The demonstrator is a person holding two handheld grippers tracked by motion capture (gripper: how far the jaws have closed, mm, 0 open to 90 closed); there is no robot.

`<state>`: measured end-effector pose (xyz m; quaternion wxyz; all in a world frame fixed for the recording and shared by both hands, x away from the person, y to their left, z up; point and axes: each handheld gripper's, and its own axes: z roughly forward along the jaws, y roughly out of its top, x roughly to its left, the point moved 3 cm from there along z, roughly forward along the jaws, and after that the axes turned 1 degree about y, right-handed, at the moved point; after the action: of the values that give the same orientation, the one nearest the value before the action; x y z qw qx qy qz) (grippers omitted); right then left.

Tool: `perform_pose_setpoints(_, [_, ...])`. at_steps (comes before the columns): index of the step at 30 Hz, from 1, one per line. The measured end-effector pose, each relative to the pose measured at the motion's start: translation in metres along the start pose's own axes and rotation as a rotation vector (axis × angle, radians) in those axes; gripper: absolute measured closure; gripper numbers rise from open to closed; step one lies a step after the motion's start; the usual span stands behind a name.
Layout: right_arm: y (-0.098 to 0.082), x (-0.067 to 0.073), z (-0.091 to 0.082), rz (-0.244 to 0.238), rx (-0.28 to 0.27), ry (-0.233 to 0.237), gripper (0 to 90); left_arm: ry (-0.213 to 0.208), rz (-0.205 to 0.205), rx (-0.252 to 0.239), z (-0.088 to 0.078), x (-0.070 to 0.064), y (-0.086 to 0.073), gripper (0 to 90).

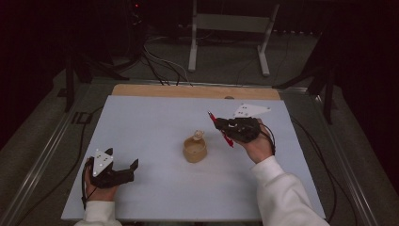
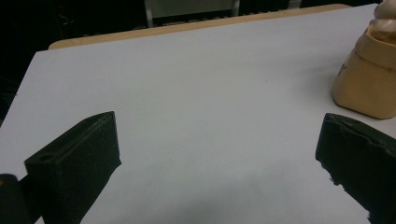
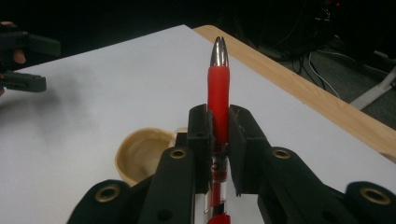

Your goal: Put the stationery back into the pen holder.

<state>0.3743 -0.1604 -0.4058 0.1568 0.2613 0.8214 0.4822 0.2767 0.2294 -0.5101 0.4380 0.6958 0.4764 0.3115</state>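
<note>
Pen is what your right gripper has clamped between its two black jaws: the right gripper view looks straight along the red barrel, which stands between the pads with its silver tip pointing away toward the wooden table edge. From the high view you get the other side of that picture: your right gripper hangs above the white sheet, right of centre, with the pen crossing it at a slant, one red end poking out toward the far left and the other toward you. That view also places the small tan cup near the middle of the sheet, just to the left of and nearer you than the right gripper; the right gripper view shows you its open mouth from above, low beside the jaws, and the pen is apart from it. Your left gripper sits low at the near left of the sheet, well apart from the cup in the high view. Its own view shows what the high view leaves vague: the two jaws stand wide apart with bare white sheet between them, and the cup's side wall rises at the right edge beyond the right jaw, not touched.
</note>
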Motion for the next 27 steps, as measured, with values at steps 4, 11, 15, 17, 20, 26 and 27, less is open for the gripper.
perform_pose_setpoints(4, [0.005, 0.002, 0.004, 0.000, -0.011, 0.004, 80.7, 0.000, 0.000, 0.000, 0.000, 0.000, 0.000, 0.3])
perform_pose_setpoints(11, [0.010, 0.004, 0.012, 0.005, -0.021, 0.012, 80.7, 0.001, -0.001, 0.000, 0.000, 0.001, 0.000, 0.3])
perform_pose_setpoints(15, [0.012, 0.005, 0.016, 0.008, -0.025, 0.014, 80.7, 0.001, -0.001, 0.000, 0.000, 0.001, 0.000, 0.3])
perform_pose_setpoints(17, [0.012, 0.006, 0.018, 0.010, -0.026, 0.015, 80.7, -0.001, 0.000, -0.001, 0.000, 0.000, 0.000, 0.3])
perform_pose_setpoints(20, [0.013, 0.006, 0.020, 0.013, -0.030, 0.012, 80.7, -0.001, 0.000, 0.001, 0.000, 0.000, 0.000, 0.3])
perform_pose_setpoints(26, [0.016, 0.008, 0.027, 0.022, -0.034, 0.019, 80.7, -0.001, -0.002, 0.001, 0.000, 0.001, 0.000, 0.3])
perform_pose_setpoints(27, [0.016, 0.008, 0.028, 0.024, -0.036, 0.020, 80.7, 0.000, -0.003, 0.000, 0.000, 0.001, 0.000, 0.3])
